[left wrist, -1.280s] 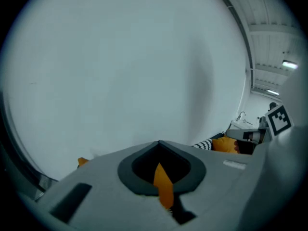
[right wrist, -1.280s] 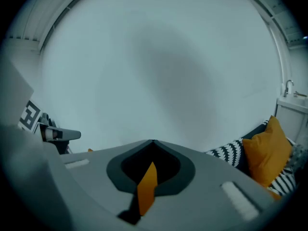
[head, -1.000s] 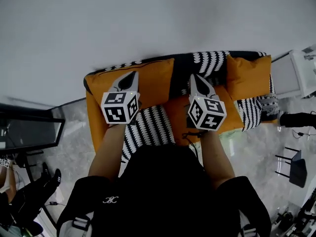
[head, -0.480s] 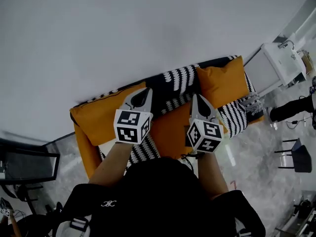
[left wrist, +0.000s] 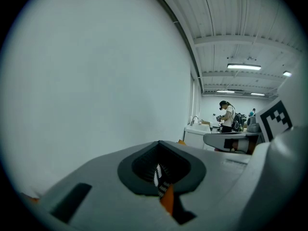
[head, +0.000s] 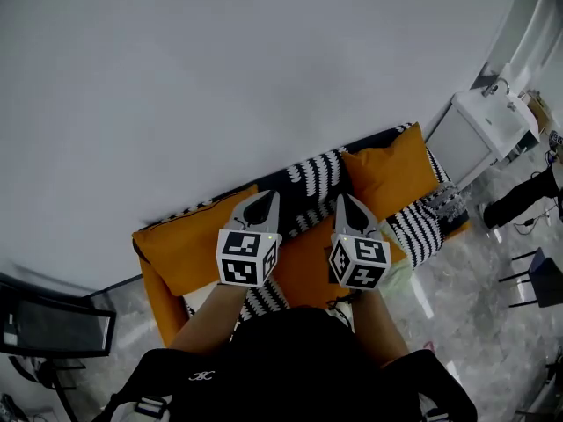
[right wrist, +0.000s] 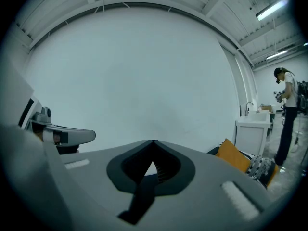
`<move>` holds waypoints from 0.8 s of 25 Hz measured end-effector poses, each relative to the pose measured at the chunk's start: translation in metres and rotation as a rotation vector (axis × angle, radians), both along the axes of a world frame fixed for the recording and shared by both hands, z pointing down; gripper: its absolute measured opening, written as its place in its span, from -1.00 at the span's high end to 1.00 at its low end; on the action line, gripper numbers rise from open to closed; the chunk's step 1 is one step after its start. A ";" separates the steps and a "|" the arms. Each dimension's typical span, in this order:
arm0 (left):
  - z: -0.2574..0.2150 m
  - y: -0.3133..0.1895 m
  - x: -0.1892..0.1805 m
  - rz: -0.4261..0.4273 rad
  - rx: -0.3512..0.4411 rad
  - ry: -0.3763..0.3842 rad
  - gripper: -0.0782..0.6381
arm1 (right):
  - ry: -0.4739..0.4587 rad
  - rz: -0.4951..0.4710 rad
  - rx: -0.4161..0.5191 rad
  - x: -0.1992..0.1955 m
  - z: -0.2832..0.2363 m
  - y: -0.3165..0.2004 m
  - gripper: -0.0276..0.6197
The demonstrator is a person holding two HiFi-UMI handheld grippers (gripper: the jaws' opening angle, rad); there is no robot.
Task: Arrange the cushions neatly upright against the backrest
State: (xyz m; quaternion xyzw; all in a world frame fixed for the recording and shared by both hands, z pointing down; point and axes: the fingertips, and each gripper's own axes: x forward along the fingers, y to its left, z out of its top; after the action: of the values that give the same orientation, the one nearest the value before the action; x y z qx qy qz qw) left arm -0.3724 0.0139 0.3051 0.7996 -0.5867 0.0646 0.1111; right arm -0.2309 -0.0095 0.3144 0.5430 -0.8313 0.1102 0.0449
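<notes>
The left gripper [head: 268, 198] and right gripper [head: 343, 200] are held closed on nothing above the sofa [head: 303, 255]. An orange cushion [head: 391, 172] is seen at their 2 o'clock, a second orange cushion [head: 186, 246] at 8 o'clock.

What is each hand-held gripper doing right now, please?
Left hand-held gripper: closed, holding nothing.
Right hand-held gripper: closed, holding nothing.
</notes>
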 end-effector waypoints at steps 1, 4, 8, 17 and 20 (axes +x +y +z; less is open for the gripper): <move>-0.001 0.002 0.001 -0.002 0.002 -0.004 0.76 | 0.001 -0.004 -0.003 -0.001 0.000 0.002 0.90; 0.000 0.008 -0.002 -0.015 0.010 -0.029 0.76 | 0.005 -0.016 -0.015 -0.006 0.002 0.007 0.90; 0.003 0.013 -0.010 -0.014 0.010 -0.012 0.76 | 0.015 -0.031 -0.017 -0.017 0.003 0.013 0.90; 0.012 0.020 -0.020 0.008 -0.003 0.047 0.76 | 0.027 -0.023 -0.026 -0.028 0.007 0.022 0.90; 0.011 0.023 -0.022 0.026 -0.004 0.055 0.76 | 0.034 -0.010 -0.030 -0.029 0.007 0.027 0.90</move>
State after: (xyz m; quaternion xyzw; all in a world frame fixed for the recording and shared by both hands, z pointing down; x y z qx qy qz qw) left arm -0.3940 0.0371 0.3159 0.8083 -0.5729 0.0453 0.1280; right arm -0.2597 0.0179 0.3217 0.5397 -0.8315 0.1131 0.0675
